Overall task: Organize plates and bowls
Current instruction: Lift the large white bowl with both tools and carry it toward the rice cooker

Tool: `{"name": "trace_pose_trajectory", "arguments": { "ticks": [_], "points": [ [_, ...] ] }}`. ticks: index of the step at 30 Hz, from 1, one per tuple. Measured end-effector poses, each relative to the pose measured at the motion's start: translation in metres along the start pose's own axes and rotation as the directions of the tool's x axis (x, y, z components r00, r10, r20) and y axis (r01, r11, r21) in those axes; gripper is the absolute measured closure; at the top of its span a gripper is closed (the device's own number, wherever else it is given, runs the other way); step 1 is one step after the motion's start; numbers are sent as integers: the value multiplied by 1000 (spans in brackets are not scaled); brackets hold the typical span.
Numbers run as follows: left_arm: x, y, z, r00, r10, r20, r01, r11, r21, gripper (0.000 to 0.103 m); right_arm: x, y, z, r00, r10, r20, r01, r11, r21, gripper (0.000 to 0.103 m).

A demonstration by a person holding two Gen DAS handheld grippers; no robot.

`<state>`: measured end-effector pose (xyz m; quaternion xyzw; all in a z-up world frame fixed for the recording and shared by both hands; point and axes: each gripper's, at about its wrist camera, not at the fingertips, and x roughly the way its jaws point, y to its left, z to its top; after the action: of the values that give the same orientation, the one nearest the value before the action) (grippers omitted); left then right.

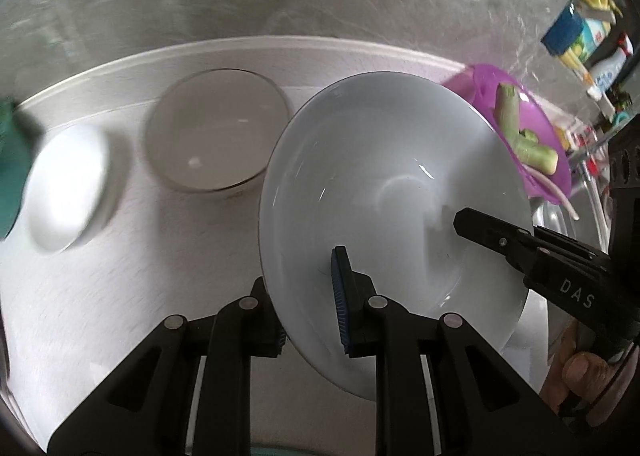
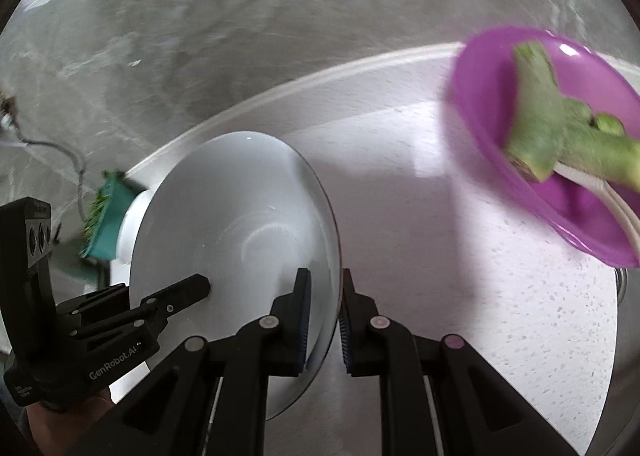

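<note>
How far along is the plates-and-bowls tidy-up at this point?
Nothing looks stacked yet. In hand: both tongs, left and right, are shut on opposite rims of the white bowl. Left: the glass bowl, the small white dish and the purple plate with green stalks sit apart on the counter.

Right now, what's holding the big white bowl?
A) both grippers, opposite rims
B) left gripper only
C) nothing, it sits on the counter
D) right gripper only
A: the left gripper and the right gripper each pinch a rim of the white bowl, which is tilted off the counter.
</note>
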<state>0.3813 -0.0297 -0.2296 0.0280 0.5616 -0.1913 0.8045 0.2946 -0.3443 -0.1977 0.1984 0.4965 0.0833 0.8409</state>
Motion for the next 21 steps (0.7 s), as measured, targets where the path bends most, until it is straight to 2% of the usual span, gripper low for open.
{"name": "trace_pose_trajectory", "arguments": {
  "ticks": [9, 21],
  "points": [
    [-81, 64, -62, 995, 79, 60, -69, 985, -158, 86, 1, 80, -12, 992, 119, -46, -124, 979, -159, 88],
    [-140, 192, -145, 991, 110, 76, -84, 956, -281, 86, 28, 205, -58, 979, 160, -127, -190, 942, -275, 88]
  ]
}}
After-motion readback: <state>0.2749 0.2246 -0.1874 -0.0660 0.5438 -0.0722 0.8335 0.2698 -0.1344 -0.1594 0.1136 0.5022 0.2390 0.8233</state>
